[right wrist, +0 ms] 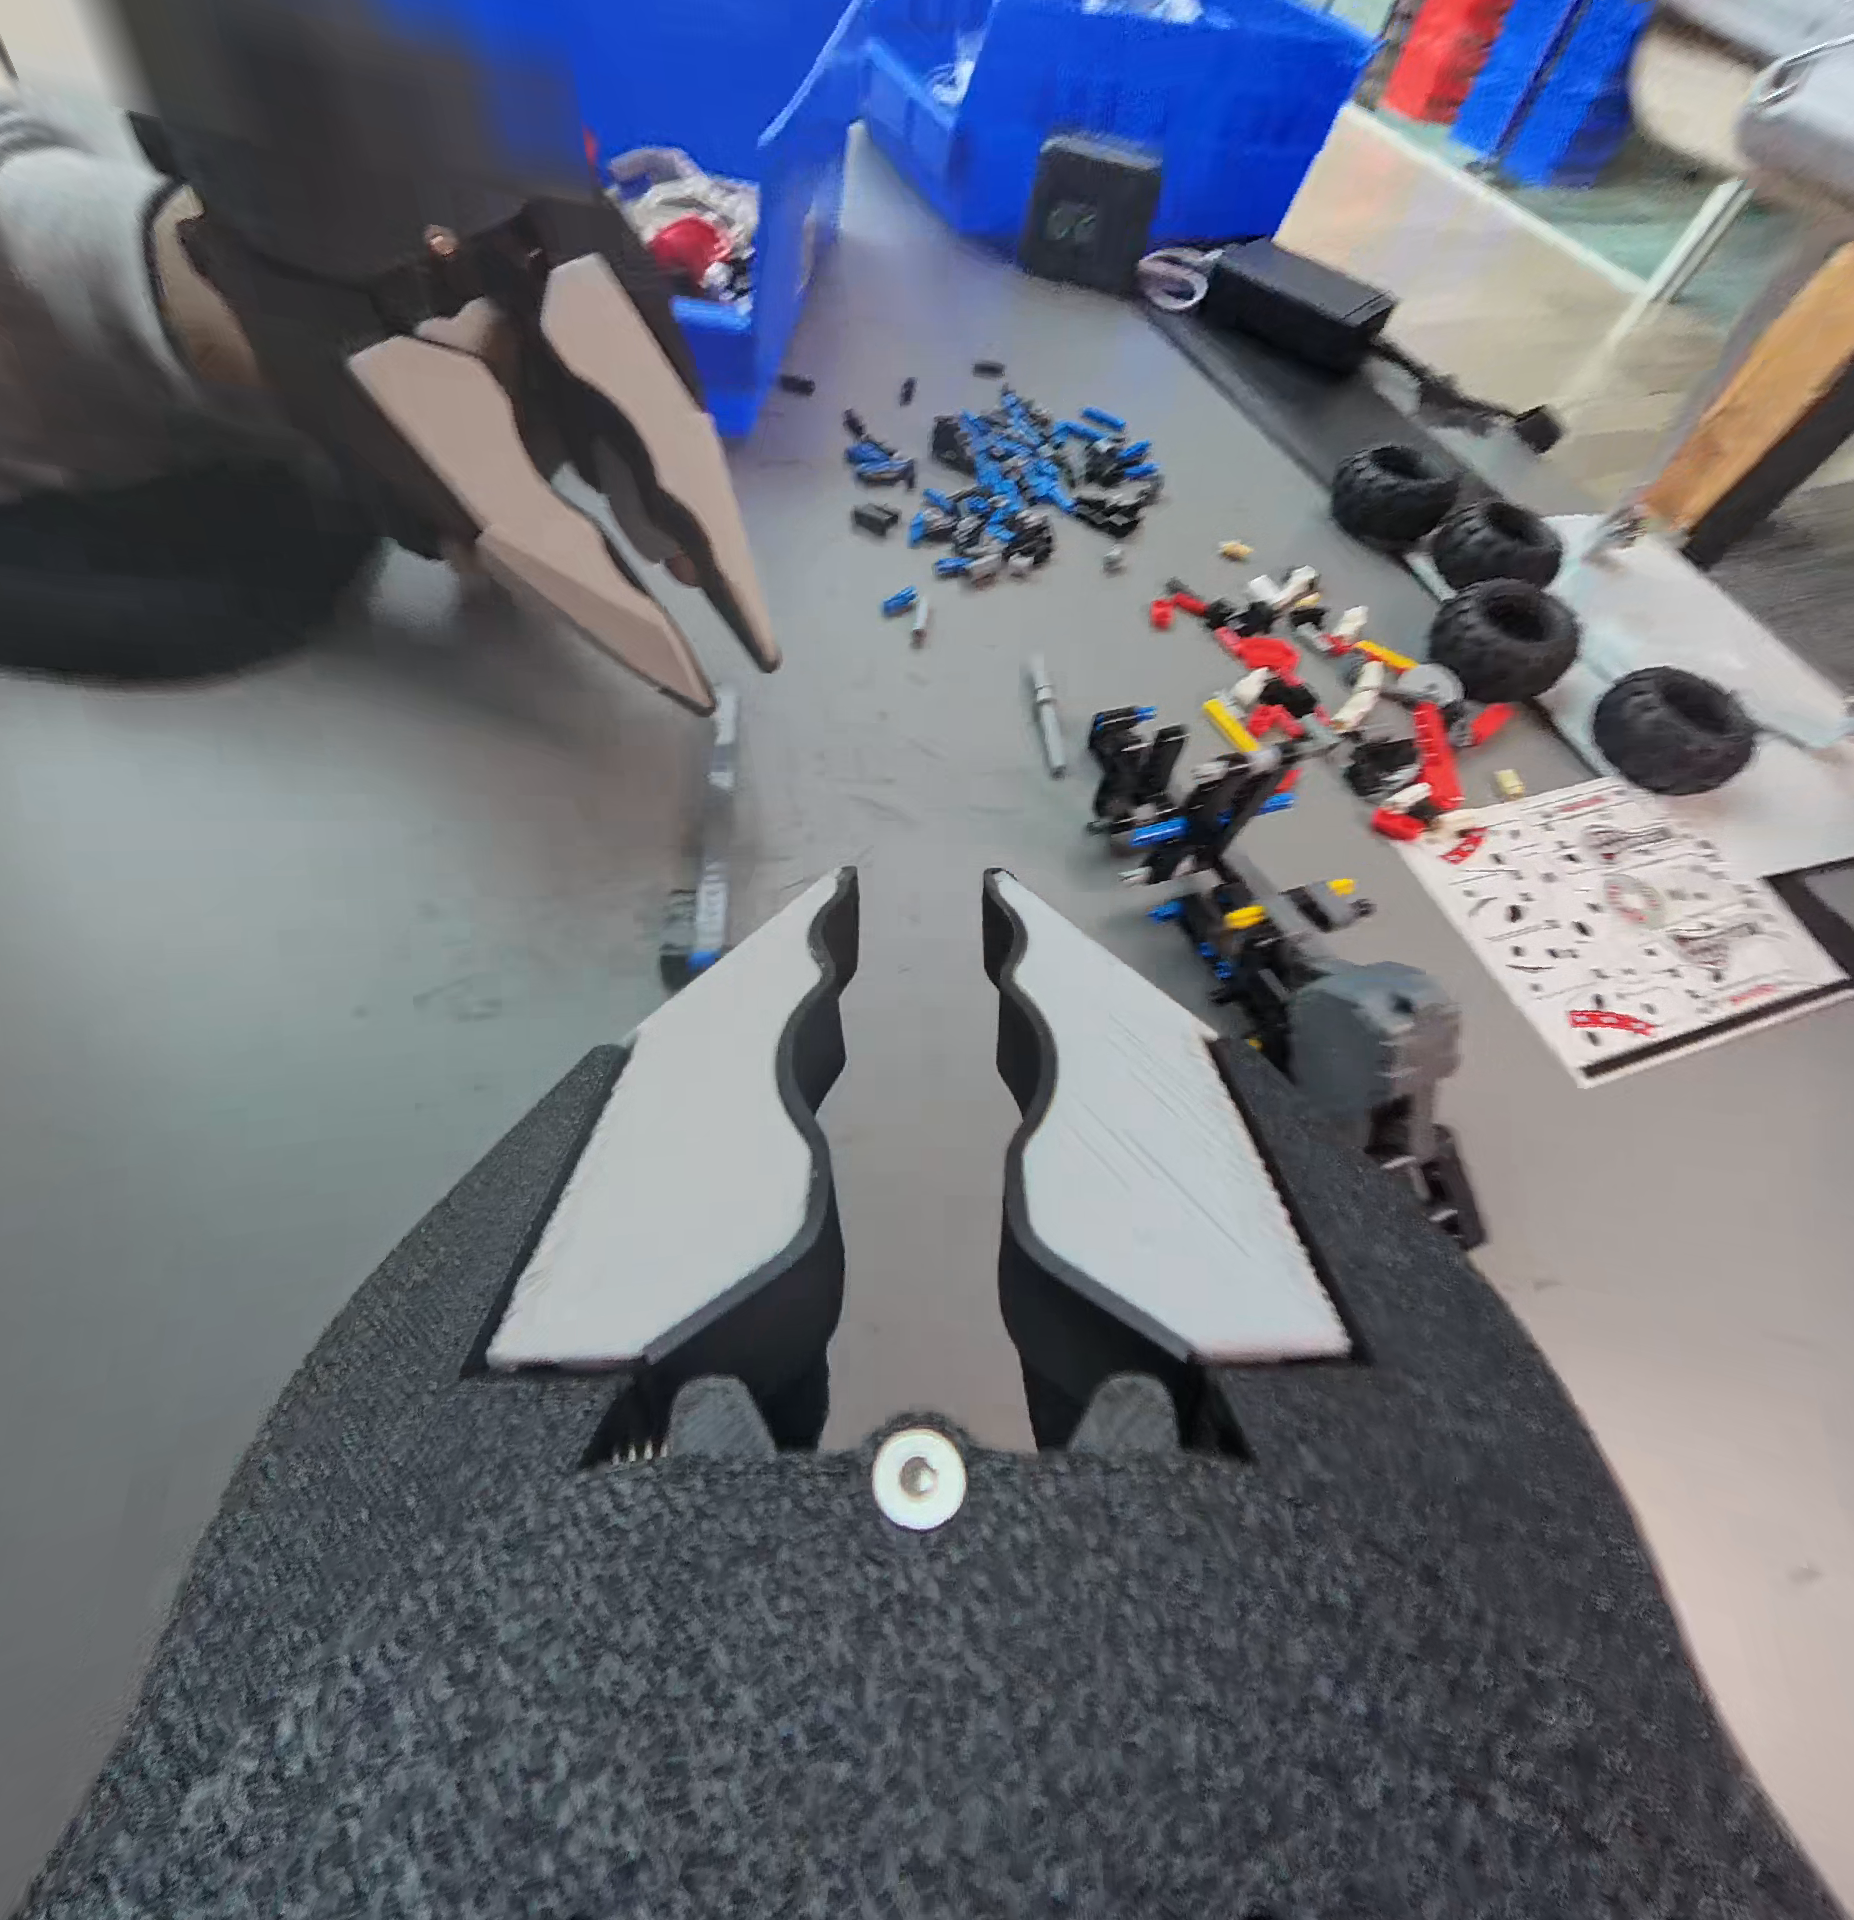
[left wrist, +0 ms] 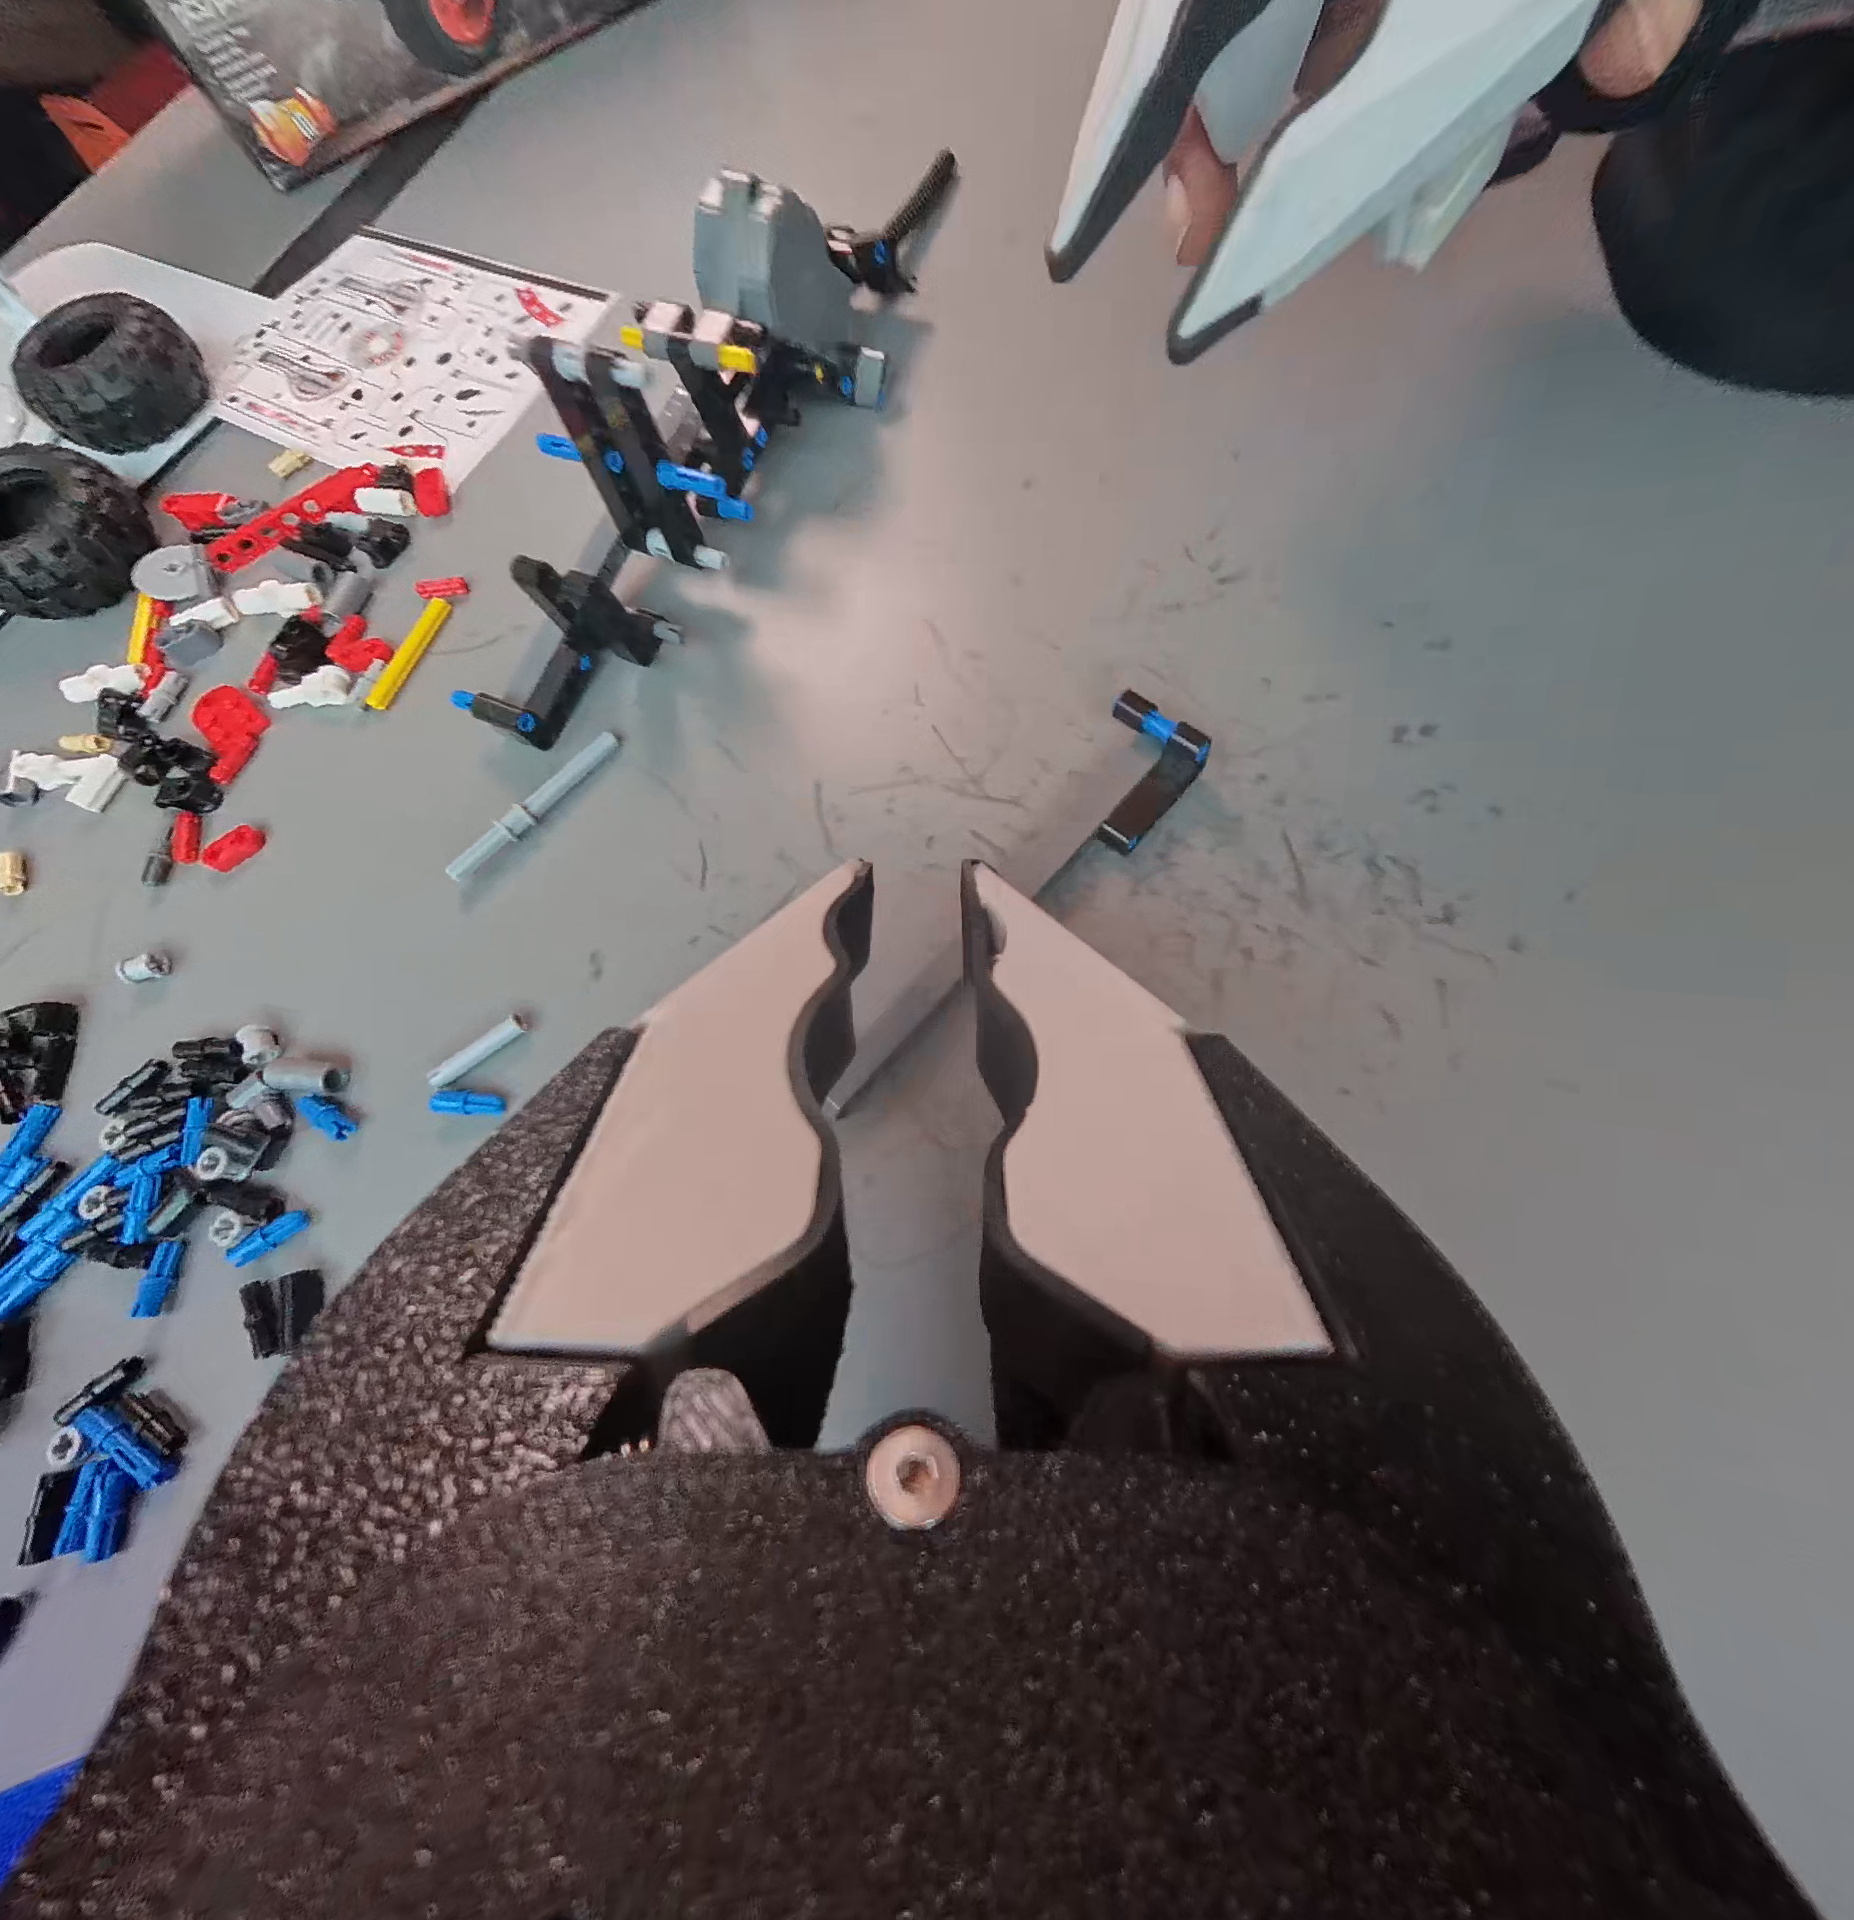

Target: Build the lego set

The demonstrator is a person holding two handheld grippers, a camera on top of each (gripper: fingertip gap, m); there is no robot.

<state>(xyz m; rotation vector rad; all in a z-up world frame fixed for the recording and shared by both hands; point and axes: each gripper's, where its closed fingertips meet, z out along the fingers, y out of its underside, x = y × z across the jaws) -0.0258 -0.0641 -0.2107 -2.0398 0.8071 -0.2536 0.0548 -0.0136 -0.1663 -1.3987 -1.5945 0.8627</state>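
A long grey beam [left wrist: 897, 1044] lies on the grey table, with a black angled piece with blue pins [left wrist: 1162, 774] at its far end. My left gripper [left wrist: 918, 873] hovers over it, jaws slightly apart and empty; the beam passes under the right finger. In the right wrist view, the left gripper [right wrist: 736, 681] has its tips just above one end of the beam [right wrist: 717, 821]. My right gripper [right wrist: 921, 878] is open and empty above bare table; it also shows in the left wrist view [left wrist: 1162, 301]. The part-built black frame with a grey block [left wrist: 694, 416] [right wrist: 1224, 821] stands apart.
Loose red, white and black parts [left wrist: 258, 644], a pile of blue and black pins [left wrist: 123, 1174] [right wrist: 1016, 488], black tyres [left wrist: 107, 369] [right wrist: 1505, 639], an instruction sheet [left wrist: 403, 353] [right wrist: 1619, 914] and the set box [left wrist: 331, 83] lie around. Blue bins [right wrist: 1110, 104] stand at the table's far end. Tip to tip, the grippers are about 11 cm apart.
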